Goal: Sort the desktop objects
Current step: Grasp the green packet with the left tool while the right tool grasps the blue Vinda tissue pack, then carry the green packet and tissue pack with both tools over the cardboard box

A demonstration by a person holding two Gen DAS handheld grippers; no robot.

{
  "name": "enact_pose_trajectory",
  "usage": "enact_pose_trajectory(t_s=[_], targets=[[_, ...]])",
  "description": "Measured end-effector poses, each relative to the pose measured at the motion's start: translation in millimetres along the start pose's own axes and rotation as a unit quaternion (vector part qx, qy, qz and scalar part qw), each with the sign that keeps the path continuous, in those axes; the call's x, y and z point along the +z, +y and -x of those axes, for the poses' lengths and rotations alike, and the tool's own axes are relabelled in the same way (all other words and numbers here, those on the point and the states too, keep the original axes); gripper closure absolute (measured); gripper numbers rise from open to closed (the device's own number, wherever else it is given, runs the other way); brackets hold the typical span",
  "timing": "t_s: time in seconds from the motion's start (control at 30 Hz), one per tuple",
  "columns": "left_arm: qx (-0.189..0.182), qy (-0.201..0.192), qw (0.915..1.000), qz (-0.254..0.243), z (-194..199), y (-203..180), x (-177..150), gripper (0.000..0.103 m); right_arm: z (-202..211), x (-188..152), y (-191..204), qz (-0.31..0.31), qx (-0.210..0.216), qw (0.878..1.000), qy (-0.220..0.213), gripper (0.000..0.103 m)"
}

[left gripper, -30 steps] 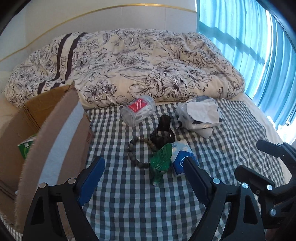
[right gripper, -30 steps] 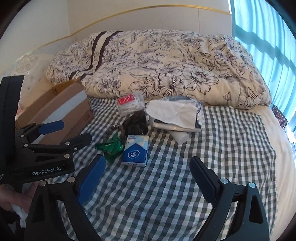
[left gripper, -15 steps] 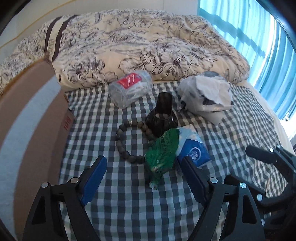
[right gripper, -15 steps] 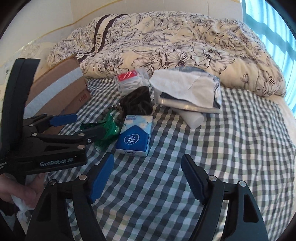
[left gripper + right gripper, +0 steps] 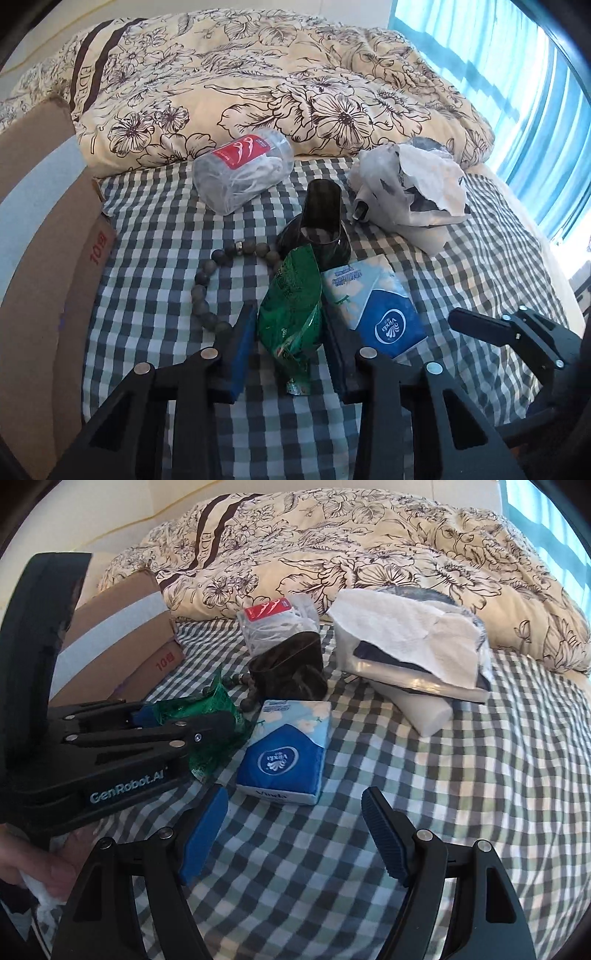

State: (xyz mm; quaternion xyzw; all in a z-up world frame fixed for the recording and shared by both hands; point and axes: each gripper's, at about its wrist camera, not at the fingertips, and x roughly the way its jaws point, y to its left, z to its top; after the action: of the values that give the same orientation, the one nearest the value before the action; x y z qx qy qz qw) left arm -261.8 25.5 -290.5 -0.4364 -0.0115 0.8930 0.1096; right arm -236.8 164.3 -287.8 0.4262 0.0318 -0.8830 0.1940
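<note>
Green foil packet [image 5: 293,314] lies crumpled on the checked cloth [image 5: 155,229], between the two blue pads of the left gripper [image 5: 288,332], whose jaws have narrowed around it; whether the pads press the foil I cannot tell. Just right of the packet, touching it, lies a blue tissue pack [image 5: 380,306]. Just beyond both stands a dark glass vessel [image 5: 317,225], tilted, and a string of dark beads [image 5: 207,291] curves out to the packet's left — its near end sits close by the left pad. Farther off lie a clear plastic tub with a red label [image 5: 243,173] on its side and, to the right, a heap of white paper and plastic wrapping [image 5: 410,188].

From the right wrist view, the left gripper [image 5: 192,727] reaches in from the left, low over the cloth, with a hand [image 5: 33,864] at its base. The right gripper [image 5: 295,830] hovers near the tissue pack [image 5: 288,749], jaws wide and holding nothing.

A cardboard box [image 5: 44,236] stands at the far left edge. A floral quilt [image 5: 280,81] is bunched up behind everything — blue curtains [image 5: 517,96] hang at the right.
</note>
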Motion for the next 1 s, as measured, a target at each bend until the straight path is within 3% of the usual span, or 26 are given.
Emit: enact_pose_trajectory(t_s=[0.1,0.53,0.57,0.63,0.77,1.0], targets=[[-0.007,-0.003,0.9999,0.015,4.3,8.7,0.0,0.077,-5.7,3.2,3.5,0.003,0.001,1.0,0.0,0.028],[-0.013,-0.001,0.9991,0.04,19.5,31.2,-6.0,0.077,-31.3,12.5,17.5,0.005,-0.018,1.0,0.014,0.028],[-0.011,-0.003,0.9992,0.039,21.3,31.0,-6.3,0.077,-30.9,12.6,15.8,-0.001,-0.022,1.0,0.014,0.031],[-0.006,-0.006,0.9994,0.035,25.7,30.4,-6.6,0.077,-29.1,11.9,12.0,-0.009,-0.041,0.999,0.018,0.049],[-0.002,-0.007,0.9993,0.037,31.8,31.0,-5.6,0.077,-20.7,9.6,2.9,-0.031,-0.022,0.999,0.023,0.05],[0.011,-0.017,0.9992,0.035,50.9,24.7,-4.7,0.077,6.2,3.8,-7.9,-0.054,-0.029,0.998,0.019,0.05]])
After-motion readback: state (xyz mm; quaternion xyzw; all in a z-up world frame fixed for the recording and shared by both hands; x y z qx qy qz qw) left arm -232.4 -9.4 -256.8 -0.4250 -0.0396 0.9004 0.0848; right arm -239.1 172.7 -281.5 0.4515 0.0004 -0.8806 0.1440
